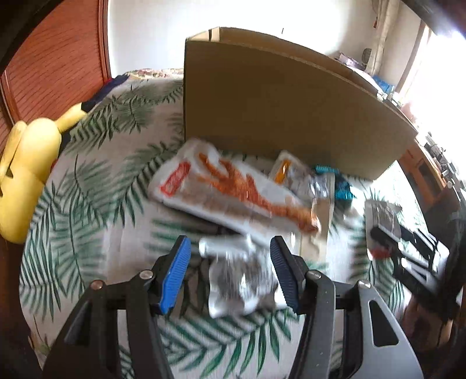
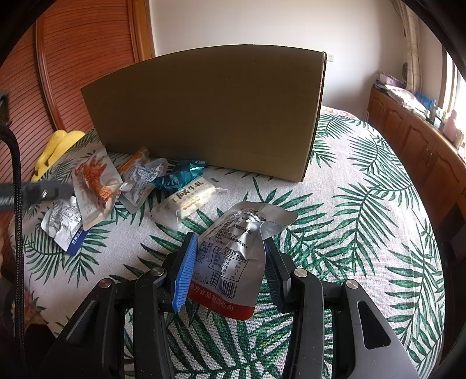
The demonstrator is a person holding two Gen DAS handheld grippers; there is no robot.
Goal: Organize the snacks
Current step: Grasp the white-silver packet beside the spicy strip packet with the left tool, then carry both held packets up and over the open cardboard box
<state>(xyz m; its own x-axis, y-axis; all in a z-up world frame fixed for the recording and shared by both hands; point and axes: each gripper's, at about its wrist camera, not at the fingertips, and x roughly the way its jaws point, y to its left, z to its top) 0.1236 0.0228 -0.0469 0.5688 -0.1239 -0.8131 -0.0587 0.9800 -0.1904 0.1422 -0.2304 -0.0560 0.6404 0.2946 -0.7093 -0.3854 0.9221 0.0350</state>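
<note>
Right gripper point(image 2: 228, 274) clasps silver pouch point(image 2: 233, 256); box point(image 2: 209, 110) behind

Left gripper point(image 1: 230, 247): lower centre of frame, fingers spread apart (blue pads facing inward). Right gripper point(image 2: 228, 243): lower centre, fingers clamped on a pouch.

Bedroom backdrop, palm-leaf bedspread point(image 2: 364, 204) underfoot.

Green fronds printed on pale cloth, spread across the whole bed. Yellow plush toy point(image 1: 26, 172) at the left edge, up against the reddish slatted wooden headboard point(image 2: 72, 58). White wall point(image 2: 262, 23) behind. Low wooden cabinet point(image 2: 413, 140) along the right side beneath a bright window point(image 1: 442, 73), its top crowded with small clutter too blurred to name. Pale curtain point(image 2: 412, 43) hanging in the far corner.
</note>
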